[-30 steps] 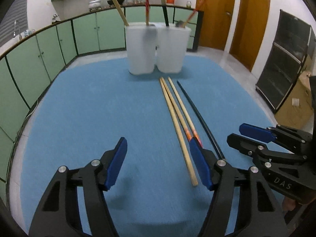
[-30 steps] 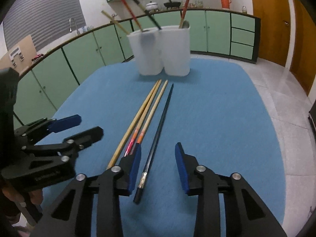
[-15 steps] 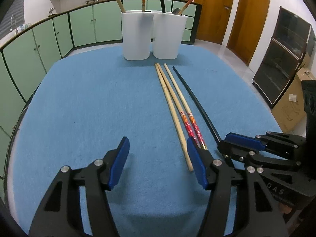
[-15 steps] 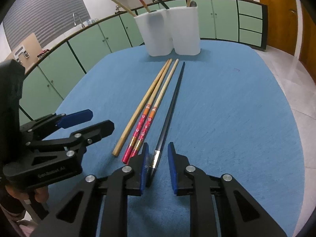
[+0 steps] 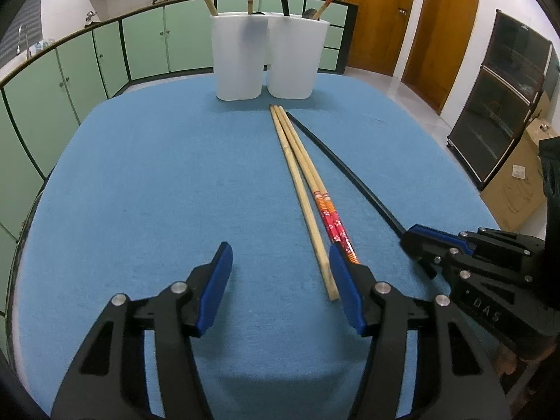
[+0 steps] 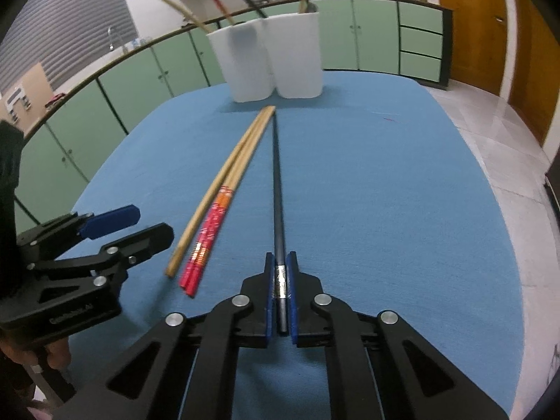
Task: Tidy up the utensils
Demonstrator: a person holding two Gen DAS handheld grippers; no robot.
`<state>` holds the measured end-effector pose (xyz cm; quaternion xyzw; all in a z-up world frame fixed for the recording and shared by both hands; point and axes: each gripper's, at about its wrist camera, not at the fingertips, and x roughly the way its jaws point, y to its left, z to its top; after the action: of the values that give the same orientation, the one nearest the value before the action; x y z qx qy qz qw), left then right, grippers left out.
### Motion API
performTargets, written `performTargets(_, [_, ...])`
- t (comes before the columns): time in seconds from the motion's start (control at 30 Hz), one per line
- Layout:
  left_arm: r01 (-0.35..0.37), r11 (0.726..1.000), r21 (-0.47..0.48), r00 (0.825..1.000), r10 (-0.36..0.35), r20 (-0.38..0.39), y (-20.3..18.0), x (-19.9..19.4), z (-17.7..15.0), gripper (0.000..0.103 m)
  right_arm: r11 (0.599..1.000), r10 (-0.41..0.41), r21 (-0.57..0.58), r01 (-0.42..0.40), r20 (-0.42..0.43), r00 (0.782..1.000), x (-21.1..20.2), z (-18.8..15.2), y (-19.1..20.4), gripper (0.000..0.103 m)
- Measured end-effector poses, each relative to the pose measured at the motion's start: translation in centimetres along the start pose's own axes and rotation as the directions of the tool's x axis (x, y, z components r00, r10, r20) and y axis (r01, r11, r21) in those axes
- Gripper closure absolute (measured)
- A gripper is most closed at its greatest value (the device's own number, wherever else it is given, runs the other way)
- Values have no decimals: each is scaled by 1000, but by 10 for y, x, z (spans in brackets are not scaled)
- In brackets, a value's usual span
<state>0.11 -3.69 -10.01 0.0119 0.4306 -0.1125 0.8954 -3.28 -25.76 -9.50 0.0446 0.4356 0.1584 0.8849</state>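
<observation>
A black chopstick (image 6: 278,189) lies on the blue table; my right gripper (image 6: 280,262) is shut on its near end, also seen in the left wrist view (image 5: 411,236). Left of it lie a plain wooden chopstick (image 5: 301,189) and a red-patterned pair (image 5: 330,215). My left gripper (image 5: 280,259) is open and empty, its right finger beside the near ends of those sticks. Two white holders (image 5: 238,57) (image 5: 292,57) stand at the far edge with several utensils in them.
The blue table cloth (image 5: 140,182) covers the whole top. Green cabinets ring the room; wooden doors, a dark cabinet (image 5: 504,98) and a cardboard box (image 5: 518,182) stand to the right.
My right gripper moved forward and closed its fingers on the near end of the black chopstick. My left gripper stayed open and shifted slightly.
</observation>
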Motion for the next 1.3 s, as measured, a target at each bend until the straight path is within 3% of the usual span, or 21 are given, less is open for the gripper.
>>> performTargets(0.43, [3,1000,24,999,-2,-35,-13,16,0,59,997,-34,65,33,15,999,-6,-3,-23,96])
performTargets(0.53, [-2,1000,23,999,3,-33,-13,17,0,67,997,-29,65,28,16,999,-6,-3,-22,96])
performTargets(0.6, [-3,1000,22,999,3,-31,-13,15,-1,85,997,-27,68,26,17,999,-6,-3,-22,96])
performTargets(0.67, [2,1000,15,1000,-2,-31,-13,14,-1,96,997,-24,71,23,19,1000,-5,-3,-21,96])
performTargets(1.0, [-50,997,-63,999,51,11,11,3,5,97,996,-17,85,15,22,1000,1,6,-18,96])
performTargets(1.3, [-23,997,-78,1000,23,-10,15,5,-3,91,999,-6,54,4,45,999,-6,1,-16,88])
